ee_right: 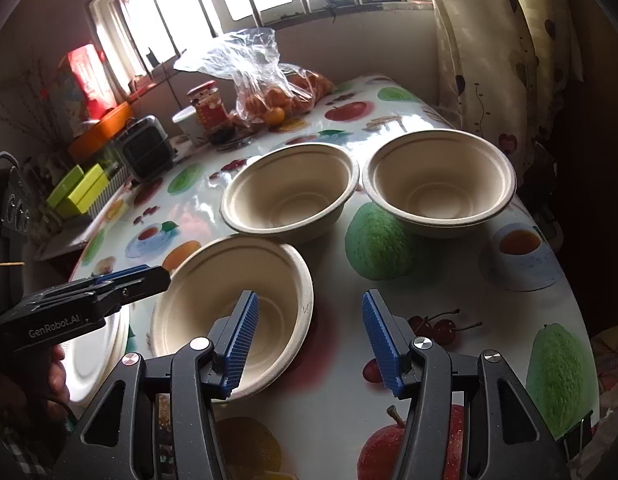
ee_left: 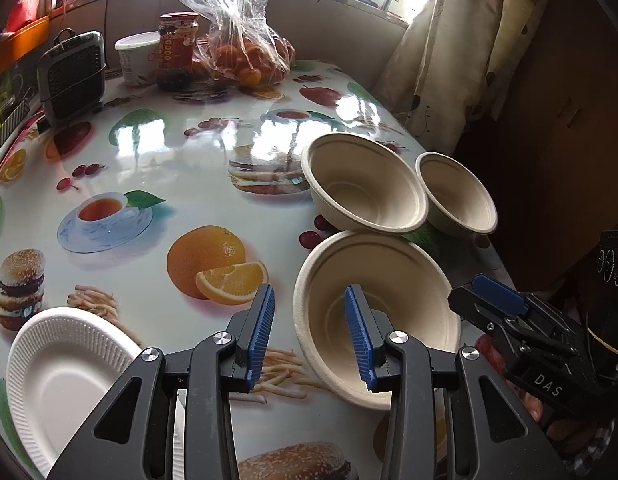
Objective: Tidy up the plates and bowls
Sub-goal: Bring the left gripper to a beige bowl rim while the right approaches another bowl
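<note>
Three beige pulp bowls, ribbed inside, sit near the surface's right edge: nearest bowl (ee_left: 373,320), middle bowl (ee_left: 363,184), far bowl (ee_left: 455,194). One white fluted plate (ee_left: 65,372) lies at the near left edge. Left tongs (ee_left: 309,336) and right tongs (ee_right: 309,340) are spread, pinching nothing. The glossy surface (ee_left: 169,152) shows printed fruit; barred windows stand behind.

Beige bowls (ee_right: 289,192); white plate (ee_left: 65,364); fruit-and-burger-print tablecloth (ee_left: 169,152).

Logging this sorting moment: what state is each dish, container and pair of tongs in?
Near bowl: upright, empty.
Middle bowl: upright, empty.
Far bowl: upright, empty.
Plate: flat, empty.
Jar: lidded.
Bag: holds oranges.
Left tongs: open.
Right tongs: open.
</note>
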